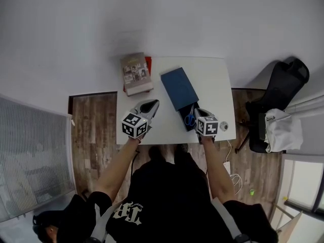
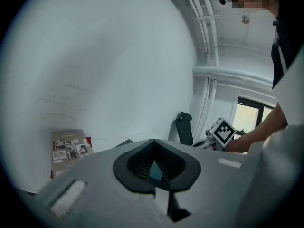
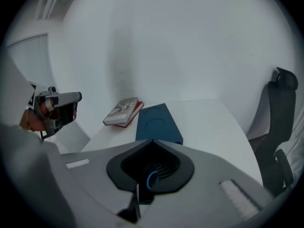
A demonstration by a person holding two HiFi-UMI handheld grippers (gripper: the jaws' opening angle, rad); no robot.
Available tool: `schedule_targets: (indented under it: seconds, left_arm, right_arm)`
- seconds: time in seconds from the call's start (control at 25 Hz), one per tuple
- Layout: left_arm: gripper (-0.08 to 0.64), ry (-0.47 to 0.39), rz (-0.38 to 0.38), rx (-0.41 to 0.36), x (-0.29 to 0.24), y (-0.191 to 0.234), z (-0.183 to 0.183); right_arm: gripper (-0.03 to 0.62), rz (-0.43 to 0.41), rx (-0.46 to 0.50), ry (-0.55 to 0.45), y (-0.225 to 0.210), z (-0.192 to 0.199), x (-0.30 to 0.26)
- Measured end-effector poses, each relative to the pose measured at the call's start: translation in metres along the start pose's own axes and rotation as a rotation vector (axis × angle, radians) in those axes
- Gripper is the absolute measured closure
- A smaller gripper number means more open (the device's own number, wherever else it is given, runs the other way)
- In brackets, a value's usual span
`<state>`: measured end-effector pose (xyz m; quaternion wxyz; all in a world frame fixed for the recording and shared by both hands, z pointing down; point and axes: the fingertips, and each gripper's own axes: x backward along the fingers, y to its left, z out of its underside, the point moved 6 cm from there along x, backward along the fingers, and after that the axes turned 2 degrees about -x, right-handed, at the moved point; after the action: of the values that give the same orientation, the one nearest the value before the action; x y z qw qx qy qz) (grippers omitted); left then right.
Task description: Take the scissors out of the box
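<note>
On the white table (image 1: 215,82) lies a dark blue box (image 1: 178,88) with its dark tray (image 1: 184,123) pulled out toward me. Blue-handled scissors (image 1: 190,119) lie in that tray. My right gripper (image 1: 198,113) hovers right beside the tray with its jaws shut and empty. In the right gripper view a blue handle ring (image 3: 150,179) shows through the hollow behind the closed jaw tips (image 3: 152,142), and the box (image 3: 157,122) lies just beyond. My left gripper (image 1: 151,106) is over the table left of the box, jaws shut and empty (image 2: 153,141).
A stack of books (image 1: 135,74) sits at the table's back left corner. A small round object (image 1: 224,126) lies near the right front corner. A black office chair (image 1: 281,92) with a white bag (image 1: 282,129) stands right of the table.
</note>
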<state>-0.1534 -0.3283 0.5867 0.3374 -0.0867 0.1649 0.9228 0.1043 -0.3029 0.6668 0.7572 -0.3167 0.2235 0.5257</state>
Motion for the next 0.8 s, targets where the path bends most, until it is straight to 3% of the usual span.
schedule_targets:
  seconds: [0.24, 0.28, 0.32, 0.8]
  left_arm:
    - [0.561, 0.046, 0.015, 0.006, -0.022, -0.004, 0.015]
    - [0.561, 0.053, 0.017, 0.008, -0.024, -0.004, 0.017]
    - [0.561, 0.059, 0.020, 0.011, -0.026, -0.003, 0.019]
    - [0.561, 0.116, 0.024, 0.046, -0.038, 0.018, 0.039]
  right_arm:
    - [0.576, 0.020, -0.049, 0.119, -0.015, 0.028, -0.023]
    - [0.514, 0.018, -0.059, 0.146, -0.016, 0.032, -0.026]
    - [0.492, 0.015, -0.065, 0.173, -0.016, 0.036, -0.030]
    - [0.483, 0.064, -0.110, 0.460, -0.027, 0.082, -0.076]
